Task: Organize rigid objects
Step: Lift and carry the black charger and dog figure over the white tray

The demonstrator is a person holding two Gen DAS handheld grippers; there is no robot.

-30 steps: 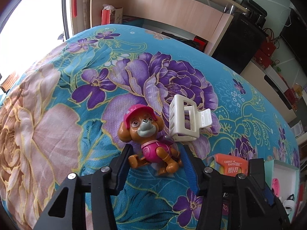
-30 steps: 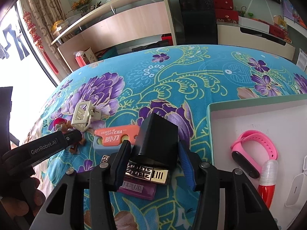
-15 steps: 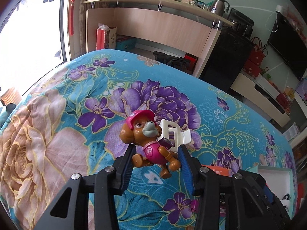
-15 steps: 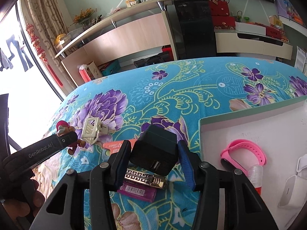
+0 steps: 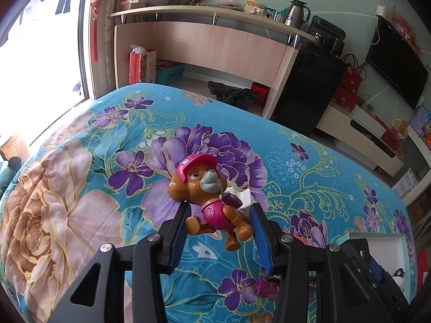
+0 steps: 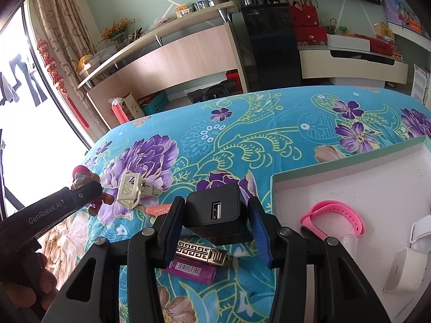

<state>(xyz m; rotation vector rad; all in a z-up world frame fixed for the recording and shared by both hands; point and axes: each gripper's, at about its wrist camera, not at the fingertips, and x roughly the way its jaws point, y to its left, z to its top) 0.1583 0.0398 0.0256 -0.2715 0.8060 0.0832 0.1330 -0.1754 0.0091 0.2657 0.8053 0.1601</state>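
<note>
My left gripper (image 5: pixel 219 231) is shut on a brown puppy toy in a pink cap (image 5: pixel 207 196) and holds it above the flowered cloth. It also shows at the left of the right wrist view (image 6: pixel 86 188). My right gripper (image 6: pixel 215 228) is shut on a black USB charger block (image 6: pixel 215 215), lifted above a gold patterned lighter (image 6: pixel 202 253) and a purple lighter (image 6: pixel 191 270). A cream hair claw clip (image 6: pixel 130 191) and an orange carrot knife (image 6: pixel 159 210) lie on the cloth. The white tray (image 6: pixel 336 183) is to the right.
The tray holds a pink wristband (image 6: pixel 334 219), a clear tube (image 6: pixel 350 242) and white items (image 6: pixel 404 271). The table's far edge drops to the floor with a wooden counter (image 6: pixel 175 59) and a black cabinet (image 6: pixel 269 48) beyond.
Both grippers have risen. The left lifted the puppy toy off the cloth, away from the hair clip. The right lifted the black charger off the lighters and tilted it so its USB port faces me.
</note>
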